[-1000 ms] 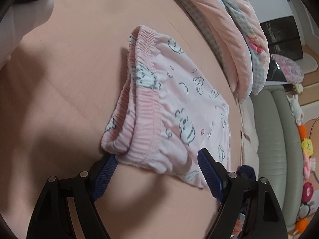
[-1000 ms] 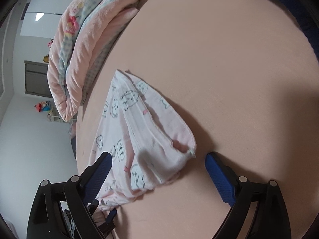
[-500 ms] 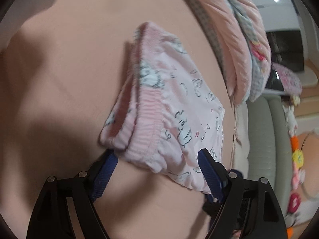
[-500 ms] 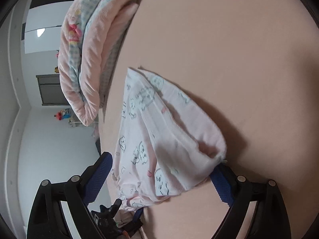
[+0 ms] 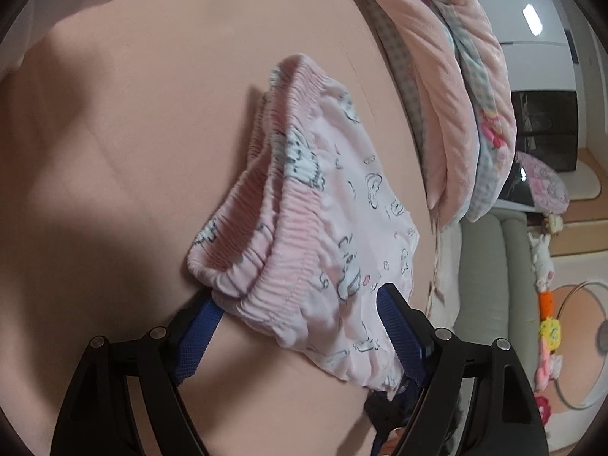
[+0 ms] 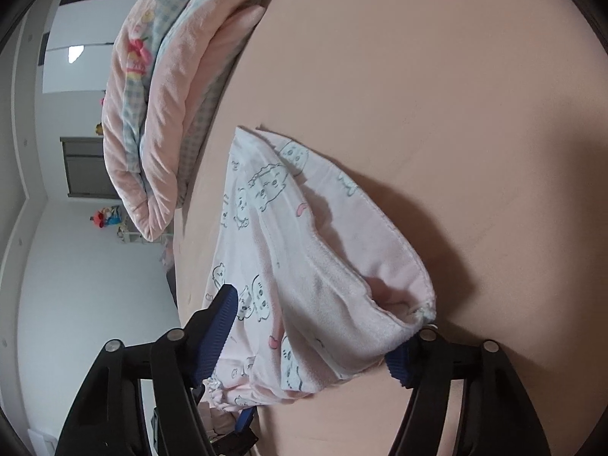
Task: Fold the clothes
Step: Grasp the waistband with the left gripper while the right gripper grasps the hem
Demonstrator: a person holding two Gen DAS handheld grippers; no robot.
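Waistband (image 5: 273, 262) leftward, hem (image 6: 383, 228) rightward

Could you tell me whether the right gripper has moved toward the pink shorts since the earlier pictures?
Yes: the right gripper, closing, now straddles the pink shorts, nearer the folded blanket.

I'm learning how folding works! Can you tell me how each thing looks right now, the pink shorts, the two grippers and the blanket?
Pink shorts: lying on the bed, bunched, not neatly folded.
Left gripper: open, waistband end between its fingers.
Right gripper: closing, the shorts' hem end between its fingers.
Blanket: folded, piled at the bed's edge.
Bed: covered by a smooth pink sheet.
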